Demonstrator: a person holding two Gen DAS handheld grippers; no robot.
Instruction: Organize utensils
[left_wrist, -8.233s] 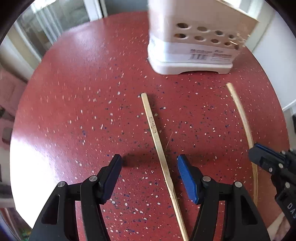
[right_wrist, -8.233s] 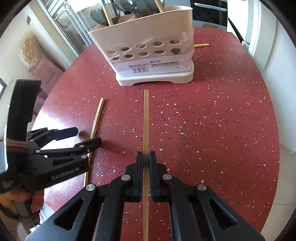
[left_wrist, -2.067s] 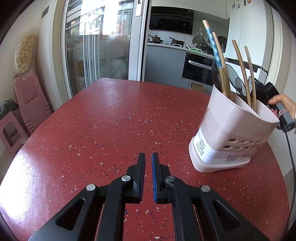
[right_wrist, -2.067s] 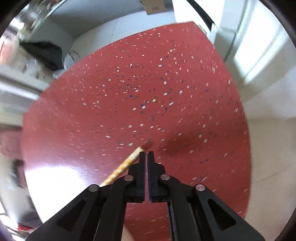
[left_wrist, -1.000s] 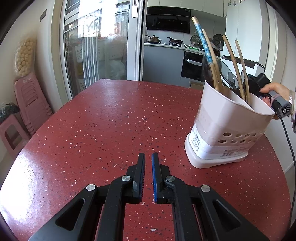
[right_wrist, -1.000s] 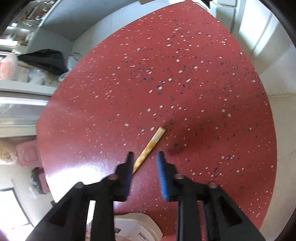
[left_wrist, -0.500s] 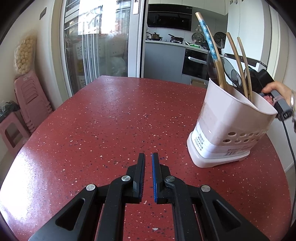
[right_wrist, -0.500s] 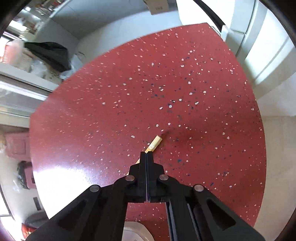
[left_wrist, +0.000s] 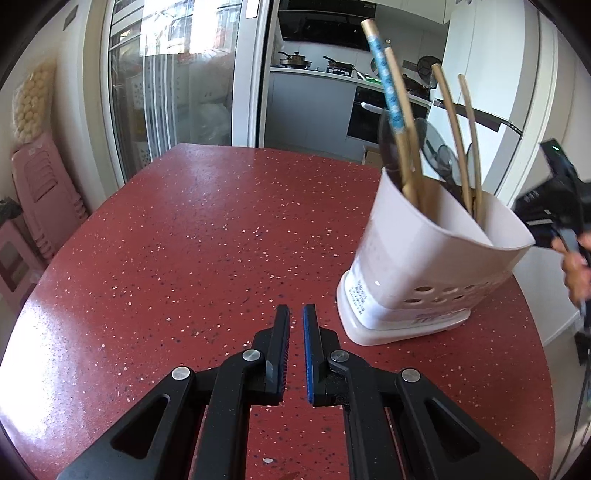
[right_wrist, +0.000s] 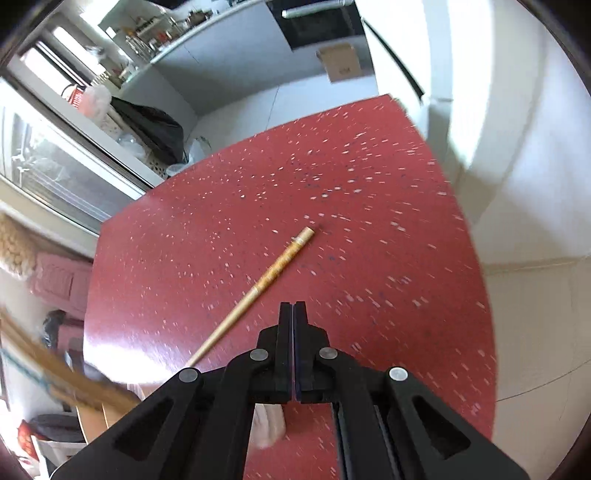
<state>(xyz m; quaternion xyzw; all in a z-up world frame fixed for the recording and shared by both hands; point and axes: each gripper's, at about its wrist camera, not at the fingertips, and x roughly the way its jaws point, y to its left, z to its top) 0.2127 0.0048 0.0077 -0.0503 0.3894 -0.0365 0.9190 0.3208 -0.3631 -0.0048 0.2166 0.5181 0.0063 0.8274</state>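
Nearest the right camera, the right gripper (right_wrist: 293, 308) has snapped fully closed on nothing and pulled up and away, so the last chopstick (right_wrist: 258, 288) lies missed on the red table (right_wrist: 369, 229), just left of the tips, and probably needs a second try. A second ago those jaws stood open around the stick. The left gripper (left_wrist: 296, 325) holds nothing, its jaws as near together as before, and farther off the white holder (left_wrist: 424, 273) stands with the sorted utensils upright inside.
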